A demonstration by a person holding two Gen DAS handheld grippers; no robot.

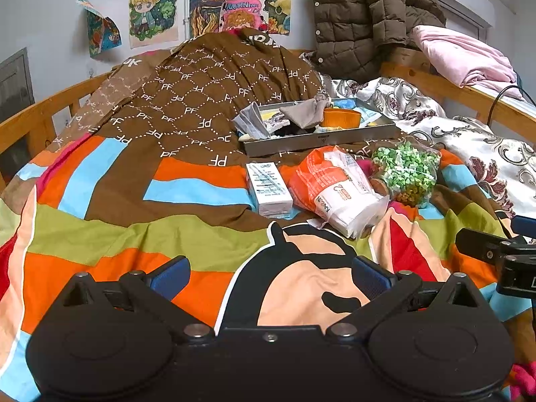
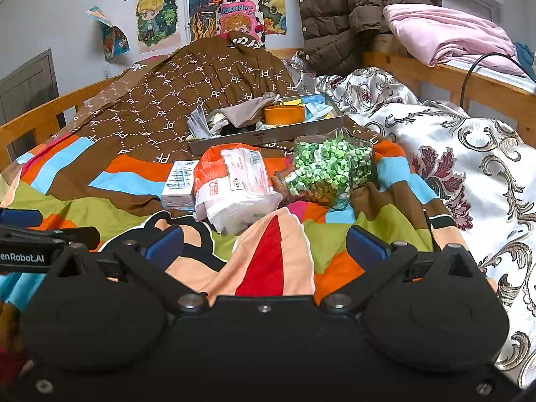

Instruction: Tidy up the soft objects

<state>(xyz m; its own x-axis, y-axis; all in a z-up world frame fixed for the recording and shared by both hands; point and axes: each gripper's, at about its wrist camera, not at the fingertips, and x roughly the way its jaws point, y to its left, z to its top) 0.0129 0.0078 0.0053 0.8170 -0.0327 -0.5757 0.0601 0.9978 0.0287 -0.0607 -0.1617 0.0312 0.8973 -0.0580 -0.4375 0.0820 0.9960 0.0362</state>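
On bed, atop patchwork quilt (image 1: 110, 234): left gripper (image 1: 269, 276) hovers low, jaws spread wide, nothing between. Ahead, left to right: white tissue box (image 1: 268, 187), orange-white soft pack (image 1: 335, 191) just beside it, clear bag of green stars (image 1: 407, 171) touching pack. Behind them grey tray (image 1: 318, 139) holding grey cloth (image 1: 301, 114), orange bowl (image 1: 341, 117). Right gripper (image 2: 264, 246) likewise wide apart, empty, facing soft pack.

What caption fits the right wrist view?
Open right gripper hovers over patchwork quilt, facing tissue pack, jar of paper stars and metal tray.
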